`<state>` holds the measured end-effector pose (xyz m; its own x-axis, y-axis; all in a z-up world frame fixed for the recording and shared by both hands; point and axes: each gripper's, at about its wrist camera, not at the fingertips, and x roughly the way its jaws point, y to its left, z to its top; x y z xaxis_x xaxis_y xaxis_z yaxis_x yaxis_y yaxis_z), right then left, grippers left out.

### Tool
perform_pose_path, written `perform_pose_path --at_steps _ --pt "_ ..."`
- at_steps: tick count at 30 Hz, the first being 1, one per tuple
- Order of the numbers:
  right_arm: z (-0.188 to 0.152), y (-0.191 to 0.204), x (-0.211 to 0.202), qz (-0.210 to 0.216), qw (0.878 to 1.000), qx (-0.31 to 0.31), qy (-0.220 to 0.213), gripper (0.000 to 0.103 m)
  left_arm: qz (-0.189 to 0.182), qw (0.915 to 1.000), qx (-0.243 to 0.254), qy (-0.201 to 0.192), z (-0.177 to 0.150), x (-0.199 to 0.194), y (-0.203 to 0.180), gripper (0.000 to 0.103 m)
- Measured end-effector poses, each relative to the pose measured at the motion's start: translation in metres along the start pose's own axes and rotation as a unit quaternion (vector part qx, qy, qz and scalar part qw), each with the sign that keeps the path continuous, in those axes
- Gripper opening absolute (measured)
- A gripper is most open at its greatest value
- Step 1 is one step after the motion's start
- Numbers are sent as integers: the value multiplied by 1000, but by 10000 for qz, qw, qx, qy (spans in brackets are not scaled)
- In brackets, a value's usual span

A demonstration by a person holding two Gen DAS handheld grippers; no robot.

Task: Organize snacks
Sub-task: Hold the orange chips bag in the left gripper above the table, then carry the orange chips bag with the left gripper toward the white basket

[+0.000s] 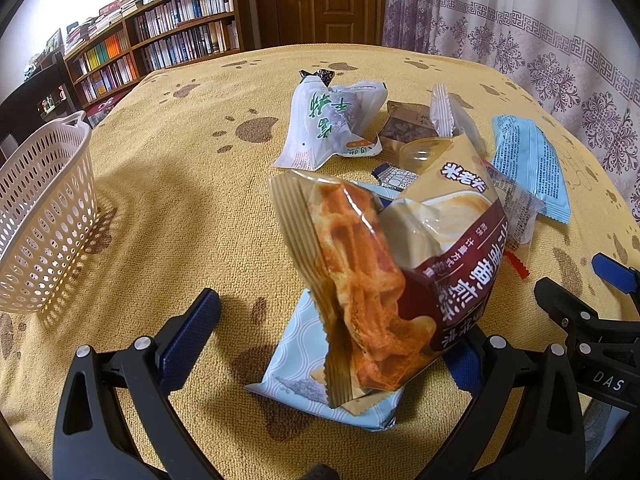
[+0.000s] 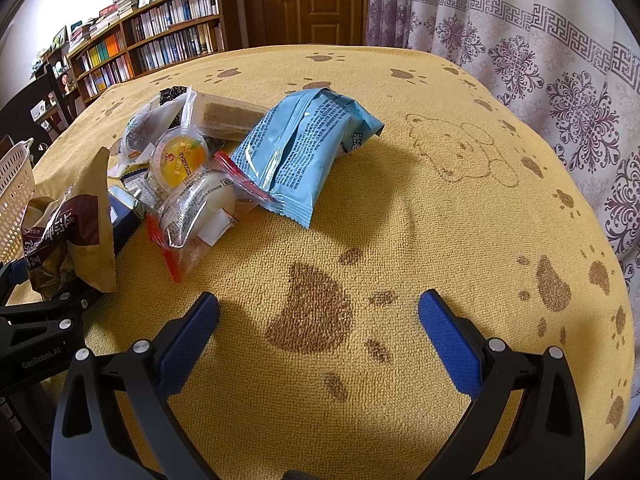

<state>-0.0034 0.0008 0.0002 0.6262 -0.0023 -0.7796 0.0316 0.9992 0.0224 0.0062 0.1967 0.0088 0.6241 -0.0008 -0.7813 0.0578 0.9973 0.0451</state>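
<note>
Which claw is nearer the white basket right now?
Left. The left claw has the white basket close on its left; the right claw sits farther away, beyond the snack pile.

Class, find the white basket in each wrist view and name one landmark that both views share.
Left wrist: the basket stands at the left edge, on the yellow cloth.
Right wrist: only a slice of the basket shows, at the far left edge behind the waffle packet.
Shared landmark: the bookshelf, upper left in both.

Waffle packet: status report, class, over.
Left gripper open, waffle packet tilted against its right side, unclamped. Right gripper open over bare cloth. Basket far left; light blue packet underneath.
</note>
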Motion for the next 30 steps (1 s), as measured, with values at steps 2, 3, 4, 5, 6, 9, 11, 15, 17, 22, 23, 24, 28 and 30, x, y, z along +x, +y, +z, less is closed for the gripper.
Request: perform_pose_path --at_steps 2,3,4,5,6,9,11,15,17,22,23,24,28,30 --pt "0 0 0 0 10000 0 1 98 -1 10000 0 0 0 0 0 101" --pt "0 0 0 -1 10000 -1 1 98 0 10000 0 1 0 0 0 101" --pt "0 0 0 0 10000 0 1 98 0 10000 0 1 0 0 0 101" --pt "0 0 0 0 10000 0 1 98 0 10000 0 1 0 0 0 101" --pt "0 0 0 0 10000 0 2 98 0 10000 0 1 0 0 0 101" --pt "0 0 0 3 10000 2 3 98 0 10000 0 1 0 0 0 101" --pt "1 -2 2 22 10000 7 8 98 0 10000 0 1 0 0 0 101" --pt "2 -2 4 70 10000 -7 31 98 0 10000 0 1 0 0 0 101" --pt "2 -2 4 71 10000 -10 31 98 0 10000 0 1 0 0 0 101" --pt "2 -1 4 78 10000 -13 28 98 0 10000 0 1 1 0 0 101" --pt "2 -1 4 82 10000 -15 26 98 0 10000 1 1 1 0 0 101" --pt "2 -1 4 86 10000 -17 22 98 0 10000 1 1 0 0 0 101" --pt "1 -2 3 119 9999 -12 6 98 0 10000 2 3 0 0 0 101" --pt "1 -3 3 134 9999 -10 8 98 -20 10000 3 3 -1 0 0 101"
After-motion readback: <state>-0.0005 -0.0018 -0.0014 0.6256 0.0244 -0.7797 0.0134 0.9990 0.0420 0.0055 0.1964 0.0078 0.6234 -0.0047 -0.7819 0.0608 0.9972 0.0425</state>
